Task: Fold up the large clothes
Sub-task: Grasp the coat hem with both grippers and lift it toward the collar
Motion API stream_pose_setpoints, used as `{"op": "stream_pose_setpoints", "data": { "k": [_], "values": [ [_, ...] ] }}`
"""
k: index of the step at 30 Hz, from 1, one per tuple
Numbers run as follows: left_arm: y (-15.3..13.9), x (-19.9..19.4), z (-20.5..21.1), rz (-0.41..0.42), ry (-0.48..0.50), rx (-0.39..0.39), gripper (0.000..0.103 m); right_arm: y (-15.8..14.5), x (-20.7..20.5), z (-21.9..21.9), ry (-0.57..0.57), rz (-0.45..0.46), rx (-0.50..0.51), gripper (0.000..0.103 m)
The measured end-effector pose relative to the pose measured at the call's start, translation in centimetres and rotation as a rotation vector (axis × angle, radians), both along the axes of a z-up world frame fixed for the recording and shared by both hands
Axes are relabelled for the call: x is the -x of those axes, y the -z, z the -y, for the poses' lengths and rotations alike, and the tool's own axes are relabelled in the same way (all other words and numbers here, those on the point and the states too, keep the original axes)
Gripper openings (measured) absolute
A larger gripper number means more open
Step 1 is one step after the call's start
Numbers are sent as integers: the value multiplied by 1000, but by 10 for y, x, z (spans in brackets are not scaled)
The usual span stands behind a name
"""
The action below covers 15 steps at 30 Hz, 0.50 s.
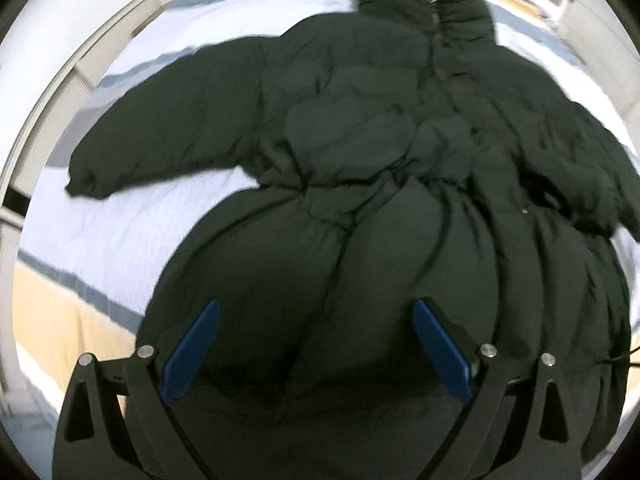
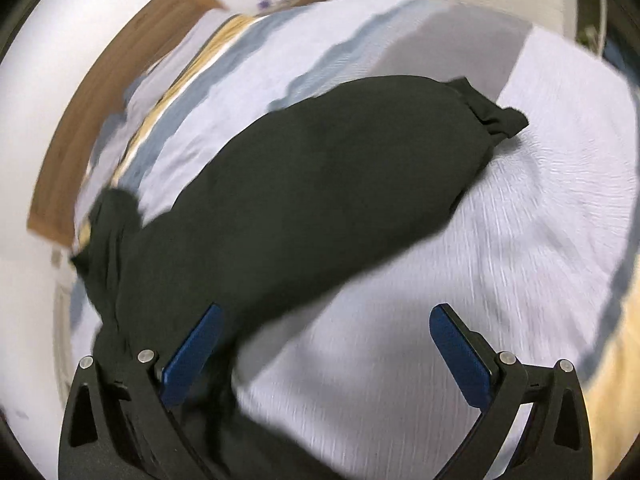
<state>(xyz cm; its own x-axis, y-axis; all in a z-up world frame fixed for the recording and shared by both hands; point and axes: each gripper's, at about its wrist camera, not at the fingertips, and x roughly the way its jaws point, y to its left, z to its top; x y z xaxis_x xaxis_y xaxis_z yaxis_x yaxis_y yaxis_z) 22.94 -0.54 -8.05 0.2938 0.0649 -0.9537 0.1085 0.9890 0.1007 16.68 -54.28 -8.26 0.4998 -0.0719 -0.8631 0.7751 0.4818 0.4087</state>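
Dark green puffer coat [image 1: 360,168] laid flat, front up, on white bedspread [image 1: 132,236] with grey and yellow stripes. Whole coat seen from left wrist only: collar far end, both sleeves spread, cinched waist, hem nearest. Left gripper [image 1: 316,344] held wide open over hem, nothing gripped. Right wrist view blurry, only one sleeve [image 2: 320,184] with cuff [image 2: 496,114] shown, plus wooden headboard [image 2: 116,92]. Right gripper [image 2: 326,352] also spread wide, empty, left pad [image 2: 192,356] over sleeve fabric, contact can't be told.
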Motion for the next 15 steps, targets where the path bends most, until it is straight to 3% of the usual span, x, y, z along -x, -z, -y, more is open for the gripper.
{"op": "stream_pose_setpoints", "data": {
  "k": [3, 9, 11, 13, 15],
  "values": [
    [6, 0, 12, -1, -26, -41, 98, 21, -9, 35, 33, 15, -44, 101],
    [9, -5, 32, -12, -31, -85, 98, 48, -20, 79, 77, 54, -122, 85],
    [6, -6, 36, -7, -34, -84, 98, 49, -22, 88, 89, 68, -131, 75],
    [3, -7, 36, -1, -42, -71, 98, 46, -25, 95, 87, 71, -128, 48],
    [1, -7, 36, 4, -49, -76, 98, 40, -32, 98, 59, 78, -111, 28]
  ]
}}
